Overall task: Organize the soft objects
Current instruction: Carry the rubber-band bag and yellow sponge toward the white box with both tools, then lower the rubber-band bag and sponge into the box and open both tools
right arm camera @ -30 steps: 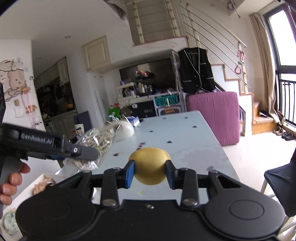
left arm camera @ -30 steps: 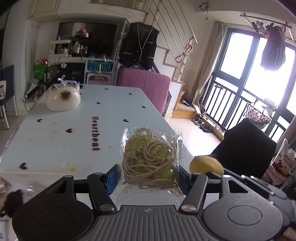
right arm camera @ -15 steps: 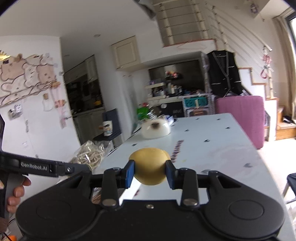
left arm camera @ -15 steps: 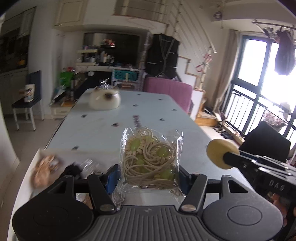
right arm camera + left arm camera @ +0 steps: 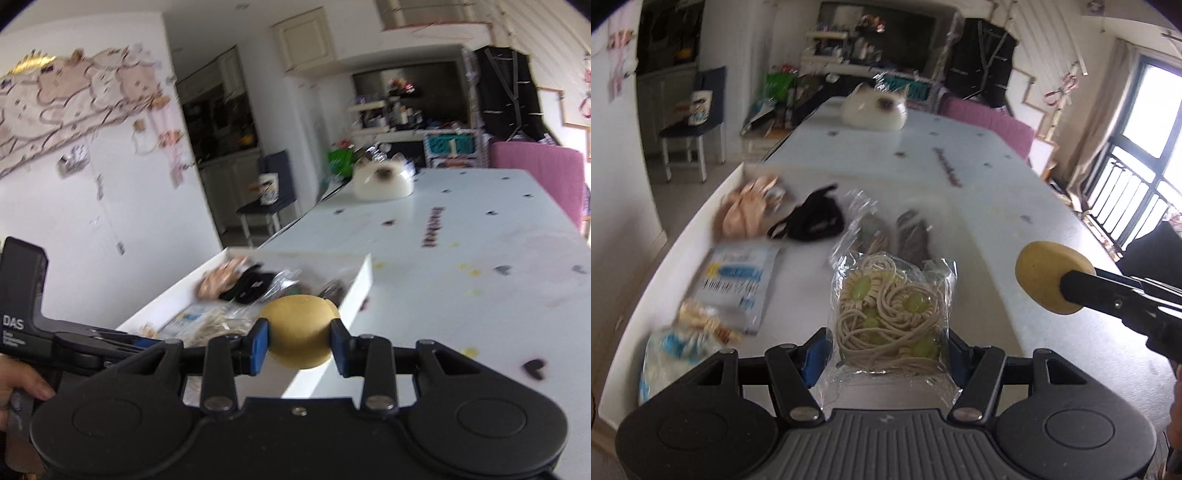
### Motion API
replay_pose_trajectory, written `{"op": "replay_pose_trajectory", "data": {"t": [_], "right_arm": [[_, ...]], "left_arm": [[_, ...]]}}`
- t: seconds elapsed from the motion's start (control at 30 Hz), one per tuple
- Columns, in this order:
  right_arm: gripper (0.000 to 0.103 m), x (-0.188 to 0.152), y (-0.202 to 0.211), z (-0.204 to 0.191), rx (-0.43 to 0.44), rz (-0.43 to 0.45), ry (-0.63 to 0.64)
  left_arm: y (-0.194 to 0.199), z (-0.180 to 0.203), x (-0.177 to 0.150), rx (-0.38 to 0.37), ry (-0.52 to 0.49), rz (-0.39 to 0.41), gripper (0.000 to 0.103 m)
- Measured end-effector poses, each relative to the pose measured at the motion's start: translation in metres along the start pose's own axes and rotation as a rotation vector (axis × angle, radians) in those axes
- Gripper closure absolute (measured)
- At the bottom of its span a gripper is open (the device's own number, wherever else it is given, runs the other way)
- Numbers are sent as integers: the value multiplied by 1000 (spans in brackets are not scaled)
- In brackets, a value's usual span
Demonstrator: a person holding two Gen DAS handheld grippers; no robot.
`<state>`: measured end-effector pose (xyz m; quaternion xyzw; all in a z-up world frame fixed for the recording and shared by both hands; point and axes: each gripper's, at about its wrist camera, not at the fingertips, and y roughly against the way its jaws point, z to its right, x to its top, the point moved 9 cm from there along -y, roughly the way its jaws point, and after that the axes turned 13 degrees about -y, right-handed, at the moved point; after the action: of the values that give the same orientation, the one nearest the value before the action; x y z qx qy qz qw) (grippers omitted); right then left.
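My left gripper point(image 5: 886, 352) is shut on a clear bag of cream cord and green beads point(image 5: 892, 317), held over the white tray point(image 5: 801, 291). My right gripper point(image 5: 299, 345) is shut on a round yellow sponge point(image 5: 299, 326), just in front of the tray's near wall point(image 5: 356, 288). In the left wrist view that yellow sponge point(image 5: 1047, 277) hangs to the right of the bag, over the table. In the tray lie a peach soft item point(image 5: 746, 210), a black pouch point(image 5: 816, 221), a blue-and-white packet point(image 5: 735, 284) and several clear bags.
The tray sits at the left end of a long white table point(image 5: 480, 266) with small dark hearts. A white cat-face cushion point(image 5: 873, 110) lies at the far end. A blue chair point(image 5: 698, 125) stands left of the table, a pink sofa point(image 5: 539, 177) beyond it.
Both grippers have swung left and down, and the tray with its soft items has come into view under them. The bag and the sponge stay gripped as before.
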<state>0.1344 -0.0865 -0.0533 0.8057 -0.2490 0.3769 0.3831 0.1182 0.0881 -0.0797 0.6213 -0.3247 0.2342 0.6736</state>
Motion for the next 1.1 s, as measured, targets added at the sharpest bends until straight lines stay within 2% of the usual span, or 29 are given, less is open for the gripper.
{"op": "replay_pose_trajectory", "data": {"t": [0.17,0.4,0.43,0.5,0.57,0.73,0.8,0.9,1.0,1.07,1.1], "right_arm": [[66,-15,-18,-16,15,-63,26],[66,-32,-36,-38,39,-139,83],[66,-34,-38,-40,40,-149,90],[66,-38,-42,-43,36,-166,100],[66,-40,-45,-44,30,-178,106],[66,-42,-48,-41,7,-193,111],[66,-44,-50,-41,0,-204,116],[63,-47,-51,-41,-13,-225,134],[54,-48,-50,-39,-19,-237,122],[36,-44,-45,-40,18,-227,108],[34,-43,-43,-42,29,-222,109]], "left_arm": [[-7,-16,-16,72,4,-35,39],[-5,-26,-25,76,31,-42,37],[-4,-26,-25,75,30,-43,35],[-3,-25,-25,60,45,-35,20],[1,-28,-24,49,78,-16,16],[22,-35,-15,47,146,88,18],[26,-34,-12,45,137,107,27],[24,-33,-10,50,122,100,31],[18,-34,-12,45,128,82,31],[15,-34,-14,49,124,71,33],[13,-33,-15,54,120,66,34]]}}
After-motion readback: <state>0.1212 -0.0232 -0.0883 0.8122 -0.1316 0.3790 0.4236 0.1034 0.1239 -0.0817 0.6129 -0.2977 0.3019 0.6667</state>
